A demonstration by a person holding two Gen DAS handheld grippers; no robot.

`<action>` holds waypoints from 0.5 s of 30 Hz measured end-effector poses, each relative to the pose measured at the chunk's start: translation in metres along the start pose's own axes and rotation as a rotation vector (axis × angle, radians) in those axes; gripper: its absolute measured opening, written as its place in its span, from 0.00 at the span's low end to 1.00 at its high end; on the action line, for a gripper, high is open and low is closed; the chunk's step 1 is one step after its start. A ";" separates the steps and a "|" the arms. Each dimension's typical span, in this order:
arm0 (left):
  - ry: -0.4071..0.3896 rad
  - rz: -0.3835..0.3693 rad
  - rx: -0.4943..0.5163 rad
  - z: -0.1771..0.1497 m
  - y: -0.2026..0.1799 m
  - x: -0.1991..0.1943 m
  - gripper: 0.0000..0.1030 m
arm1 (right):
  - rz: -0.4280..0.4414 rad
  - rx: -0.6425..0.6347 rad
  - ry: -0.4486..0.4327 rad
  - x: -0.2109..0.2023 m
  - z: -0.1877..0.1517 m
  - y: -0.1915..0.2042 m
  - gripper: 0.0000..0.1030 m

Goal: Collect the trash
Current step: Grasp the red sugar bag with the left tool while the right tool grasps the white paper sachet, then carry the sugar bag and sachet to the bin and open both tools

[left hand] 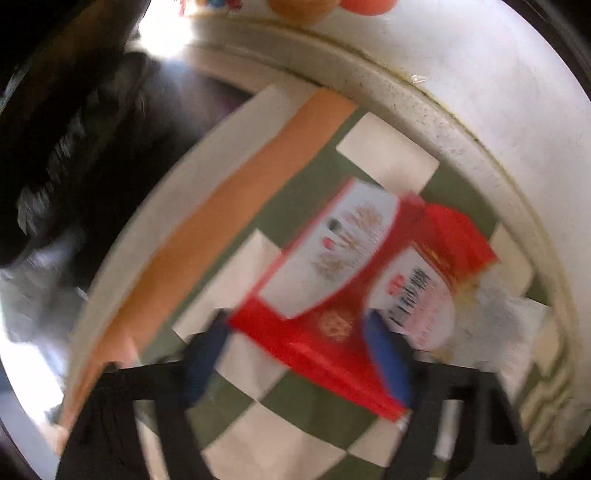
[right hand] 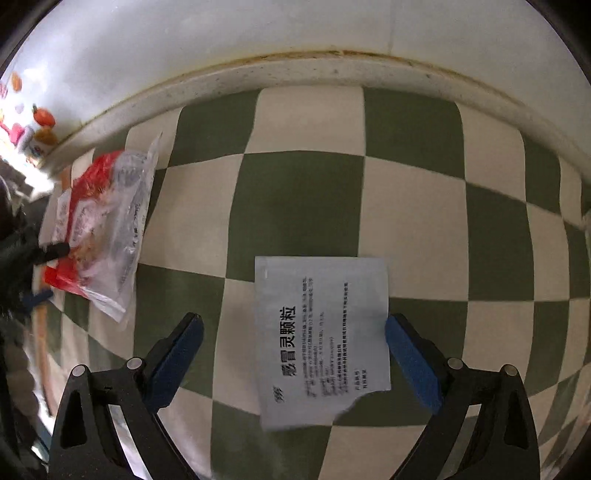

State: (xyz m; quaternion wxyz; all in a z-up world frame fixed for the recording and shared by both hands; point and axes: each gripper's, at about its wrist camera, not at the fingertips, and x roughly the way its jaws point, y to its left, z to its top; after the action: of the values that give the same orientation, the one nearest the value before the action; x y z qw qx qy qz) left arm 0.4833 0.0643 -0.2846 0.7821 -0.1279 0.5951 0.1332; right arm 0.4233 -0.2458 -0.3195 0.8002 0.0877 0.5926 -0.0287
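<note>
A red and white snack wrapper (left hand: 354, 273) with a clear crumpled end lies on the green and white checkered cloth (left hand: 295, 417). My left gripper (left hand: 299, 332) is open with its blue pads either side of the wrapper's near corner; the view is blurred. The same wrapper (right hand: 99, 225) shows at the left of the right wrist view, with the left gripper's finger (right hand: 55, 251) at it. A flat white medicine sachet (right hand: 321, 339) with black print lies between the blue pads of my open right gripper (right hand: 291, 332), against the right pad.
The cloth ends at a pale speckled counter rim (right hand: 295, 74) along a white wall (right hand: 258, 29). An orange strip (left hand: 236, 206) borders the cloth, with dark space (left hand: 74, 129) beyond. Colourful packaging (right hand: 33, 129) stands at the far left.
</note>
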 end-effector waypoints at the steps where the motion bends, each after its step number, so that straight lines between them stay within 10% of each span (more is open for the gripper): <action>1: -0.021 0.033 0.035 0.000 -0.007 -0.003 0.27 | -0.028 -0.024 -0.015 -0.001 -0.001 0.005 0.85; 3: -0.048 0.073 0.073 -0.001 -0.015 -0.010 0.05 | -0.074 -0.076 -0.063 -0.004 -0.005 0.011 0.61; 7: -0.091 0.063 0.086 -0.007 -0.021 -0.032 0.04 | 0.015 -0.059 -0.065 -0.009 -0.008 0.007 0.01; 15: -0.291 -0.009 0.079 -0.045 0.005 -0.156 0.03 | 0.143 0.014 -0.120 -0.049 -0.016 -0.019 0.00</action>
State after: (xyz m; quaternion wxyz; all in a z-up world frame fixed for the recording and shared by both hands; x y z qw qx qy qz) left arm 0.4016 0.0447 -0.1463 0.8651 -0.0792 0.4797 0.1232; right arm 0.3906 -0.2640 -0.2793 0.8336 0.1336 0.5356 0.0189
